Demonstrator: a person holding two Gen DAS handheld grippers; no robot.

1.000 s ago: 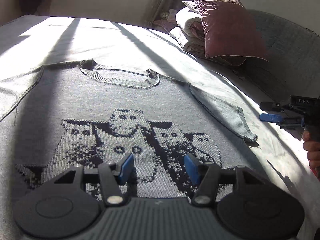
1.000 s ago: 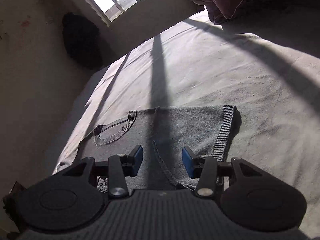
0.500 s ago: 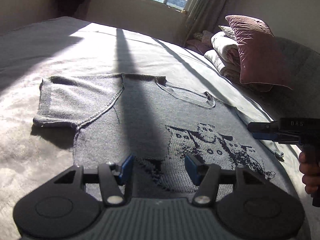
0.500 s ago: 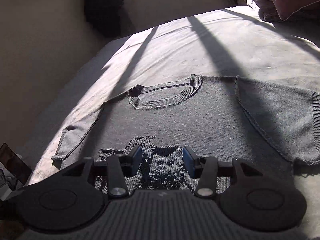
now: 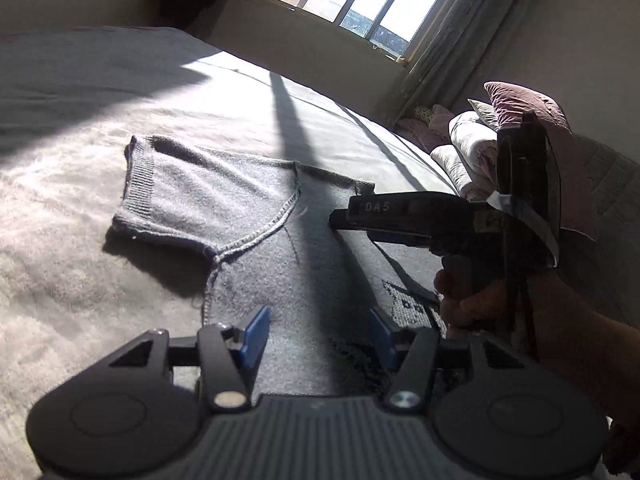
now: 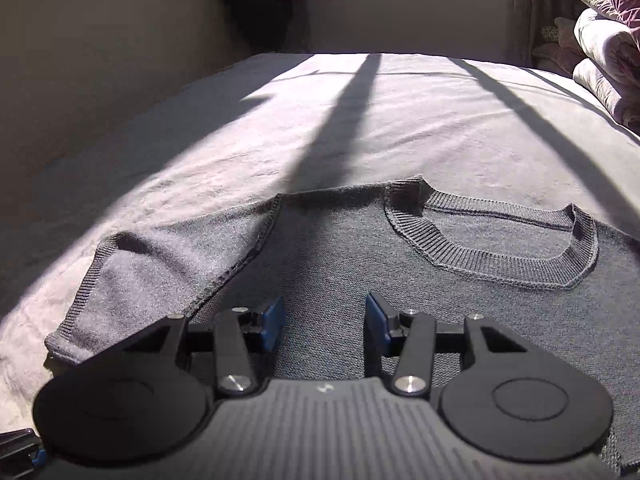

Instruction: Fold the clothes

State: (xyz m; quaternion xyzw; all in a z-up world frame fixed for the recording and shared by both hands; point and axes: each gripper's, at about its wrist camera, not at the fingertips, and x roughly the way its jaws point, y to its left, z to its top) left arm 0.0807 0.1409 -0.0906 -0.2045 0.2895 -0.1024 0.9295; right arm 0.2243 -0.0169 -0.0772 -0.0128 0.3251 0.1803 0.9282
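Covering most of both views, the bed [image 6: 400, 120] lay under a pale blanket striped with sun and shadow. A grey sweater [image 6: 360, 264] was spread flat on it — one short sleeve [image 5: 192, 200] stretched out to the side, the ribbed collar [image 6: 492, 260] lying open. Pillows [image 5: 528, 120] were stacked at the far end, near the window [image 5: 360, 0]. The left gripper [image 5: 316, 336] hovered over the sweater, jaws apart and empty. The right gripper [image 6: 322, 322] — held in a hand [image 5: 480, 304] — hung above the chest, jaws likewise apart, gripping nothing.
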